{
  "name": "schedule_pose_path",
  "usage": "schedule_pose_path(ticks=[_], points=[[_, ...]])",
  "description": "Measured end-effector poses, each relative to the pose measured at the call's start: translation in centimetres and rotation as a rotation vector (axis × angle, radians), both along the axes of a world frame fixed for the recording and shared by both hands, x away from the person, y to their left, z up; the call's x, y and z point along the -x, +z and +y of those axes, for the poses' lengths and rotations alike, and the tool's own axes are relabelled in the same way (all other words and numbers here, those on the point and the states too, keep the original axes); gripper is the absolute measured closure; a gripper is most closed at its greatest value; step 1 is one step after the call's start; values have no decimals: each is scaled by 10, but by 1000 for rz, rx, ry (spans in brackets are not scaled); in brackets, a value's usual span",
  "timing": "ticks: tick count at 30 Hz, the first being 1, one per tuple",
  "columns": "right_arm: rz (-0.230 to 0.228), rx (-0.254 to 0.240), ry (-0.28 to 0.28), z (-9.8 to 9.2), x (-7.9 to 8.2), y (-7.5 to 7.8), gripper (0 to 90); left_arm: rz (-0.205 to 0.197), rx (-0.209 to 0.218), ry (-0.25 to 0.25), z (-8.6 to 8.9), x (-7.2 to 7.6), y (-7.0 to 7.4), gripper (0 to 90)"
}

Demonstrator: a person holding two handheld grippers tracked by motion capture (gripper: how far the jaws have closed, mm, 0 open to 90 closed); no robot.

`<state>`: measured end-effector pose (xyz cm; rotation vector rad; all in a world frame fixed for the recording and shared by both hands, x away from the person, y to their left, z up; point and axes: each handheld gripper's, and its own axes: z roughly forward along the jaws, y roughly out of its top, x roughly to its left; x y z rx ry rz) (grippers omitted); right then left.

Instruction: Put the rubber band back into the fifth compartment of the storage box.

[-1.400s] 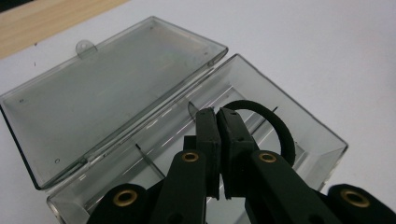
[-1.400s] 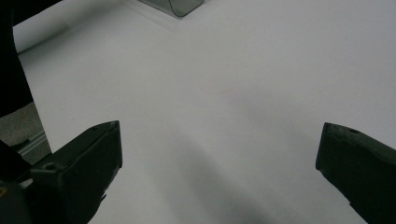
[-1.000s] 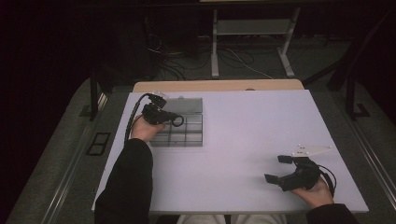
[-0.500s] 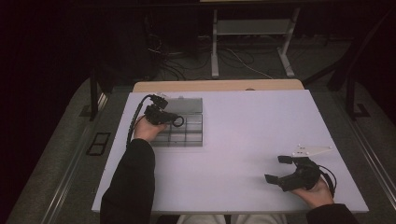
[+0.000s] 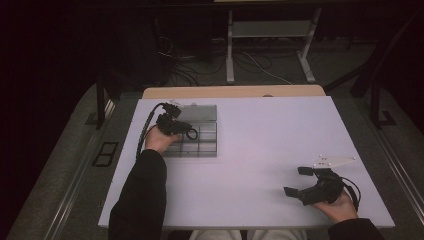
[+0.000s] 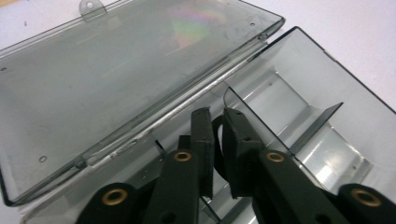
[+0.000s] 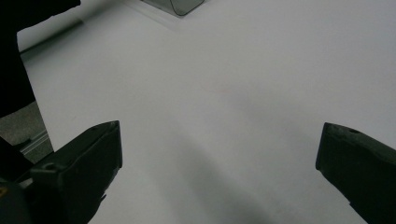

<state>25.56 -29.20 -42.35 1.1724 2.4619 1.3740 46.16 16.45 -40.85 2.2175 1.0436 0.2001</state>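
Note:
A clear smoky plastic compartment box [image 5: 202, 146] lies at the table's far left with its lid [image 5: 200, 112] folded back flat. In the left gripper view the lid [image 6: 116, 79] lies ahead and the box wall [image 6: 327, 88] and dividers sit under the jaws. My left gripper [image 5: 172, 111] points down into a compartment by the hinge. Its jaws [image 6: 217, 114] have just been opening and stand a narrow gap apart. A small dark curved thing shows in that gap; I cannot tell what it is. My right gripper [image 5: 297, 181] rests open near the front right, nothing between its jaws [image 7: 219, 140].
The white table [image 5: 270, 135] stretches between the two hands. A wooden board edge [image 5: 235, 91] runs along its far side. A white three-cornered plate [image 5: 334, 161] sits on the right gripper. Metal frame legs and cables lie on the dark floor beyond.

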Motion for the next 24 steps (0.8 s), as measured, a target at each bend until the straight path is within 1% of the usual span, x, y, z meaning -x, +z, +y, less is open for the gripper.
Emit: schedule_pose_path(ticks=[3,6,9,11,13,16,19,21,22,23,24], points=[[0,0,-1,0,1,0,1,-2,20,2,0,2,1,778],[0,-2,-2,0,1,0,1,2,15,-8,0,3,4,749],[1,-4,-3,0,1,0,1,2,22,-10,0,6,7,718],[1,-3,-3,0,1,1,1,0,35,-16,1,7,11,691],[1,-2,-1,0,1,1,1,2,56,-17,3,9,14,661],[0,-2,-2,0,1,1,1,-2,72,-10,5,13,19,616],[-5,-3,-4,-1,0,1,1,-10,110,1,8,18,23,580],[-3,-2,-2,-1,0,1,1,-15,127,8,11,22,25,558],[-2,-3,-2,-1,1,1,1,-15,138,8,12,24,25,543],[-2,-1,0,-1,1,1,1,-13,141,7,13,26,26,527],[-2,-1,-1,-1,1,1,1,-12,156,10,14,28,26,507]])
